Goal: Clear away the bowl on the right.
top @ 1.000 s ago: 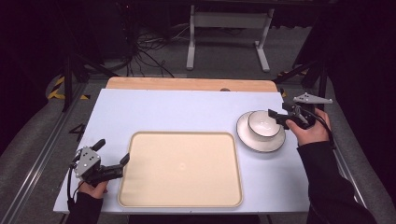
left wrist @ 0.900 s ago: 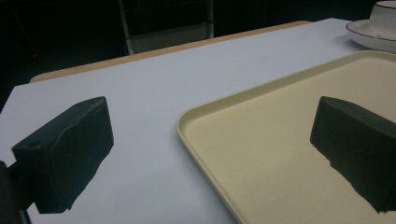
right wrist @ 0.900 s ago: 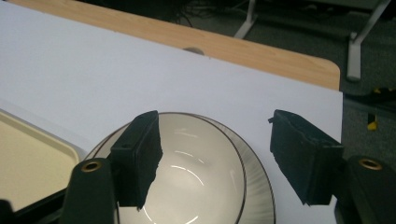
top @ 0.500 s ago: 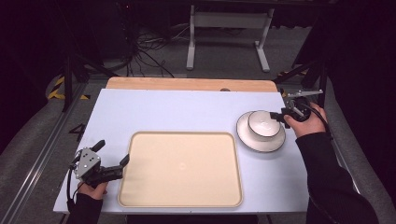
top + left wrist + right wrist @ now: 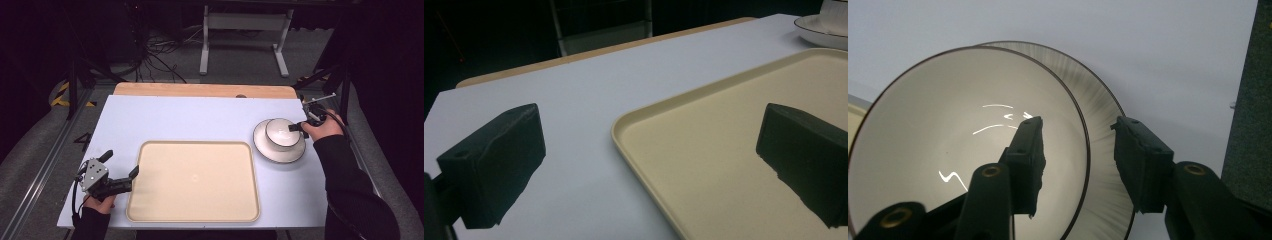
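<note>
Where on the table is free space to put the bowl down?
The tray is bare. The white table between the tray and the wooden strip is free. It is crowded at the plate, where the right gripper straddles the bowl rim.

A white table top with a wooden strip along its far edge stands on grey floor. Beyond it, a pale metal stand and tangled cables (the room behind is dark).
</note>
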A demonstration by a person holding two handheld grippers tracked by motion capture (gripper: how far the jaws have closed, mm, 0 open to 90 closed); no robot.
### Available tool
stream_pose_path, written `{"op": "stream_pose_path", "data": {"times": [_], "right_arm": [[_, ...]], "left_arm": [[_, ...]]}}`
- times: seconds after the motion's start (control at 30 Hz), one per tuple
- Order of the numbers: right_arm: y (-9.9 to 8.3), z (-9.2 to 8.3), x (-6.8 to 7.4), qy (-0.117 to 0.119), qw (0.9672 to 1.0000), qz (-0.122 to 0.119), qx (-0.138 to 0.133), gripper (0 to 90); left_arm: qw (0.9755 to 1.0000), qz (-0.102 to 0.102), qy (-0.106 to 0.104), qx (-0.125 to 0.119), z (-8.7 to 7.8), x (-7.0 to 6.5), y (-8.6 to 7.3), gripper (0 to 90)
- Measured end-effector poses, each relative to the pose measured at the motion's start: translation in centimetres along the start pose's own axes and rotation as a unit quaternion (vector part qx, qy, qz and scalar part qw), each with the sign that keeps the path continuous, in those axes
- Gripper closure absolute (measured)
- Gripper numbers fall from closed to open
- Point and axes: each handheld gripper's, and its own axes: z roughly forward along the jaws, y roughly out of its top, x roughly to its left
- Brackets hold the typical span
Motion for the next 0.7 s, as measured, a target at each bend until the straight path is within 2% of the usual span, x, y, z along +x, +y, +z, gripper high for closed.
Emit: {"op": "stream_pose_path", "data": {"times": [0.13, 0.53, 0.7], "right_arm": [[0.1, 0.4, -0.2, 0.000, 0.9999, 0.007, 0.012, 59.4], [0.0, 1.9, -0.3, -0.003, 0.9985, 0.005, 0.054, 71.1], [0.0, 2.2, -0.1, 0.008, 0.9977, 0.021, 0.064, 79.4]], "left_arm": [[1.0000, 0.001, 0.000, 0.001, 0.0, 0.0, 0.0, 0.1], [1.0000, 0.003, -0.001, 0.001, 0.1, 0.0, 0.0, 0.1], [1.0000, 0.004, -0.001, 0.001, 0.1, 0.0, 0.0, 0.1]]}}
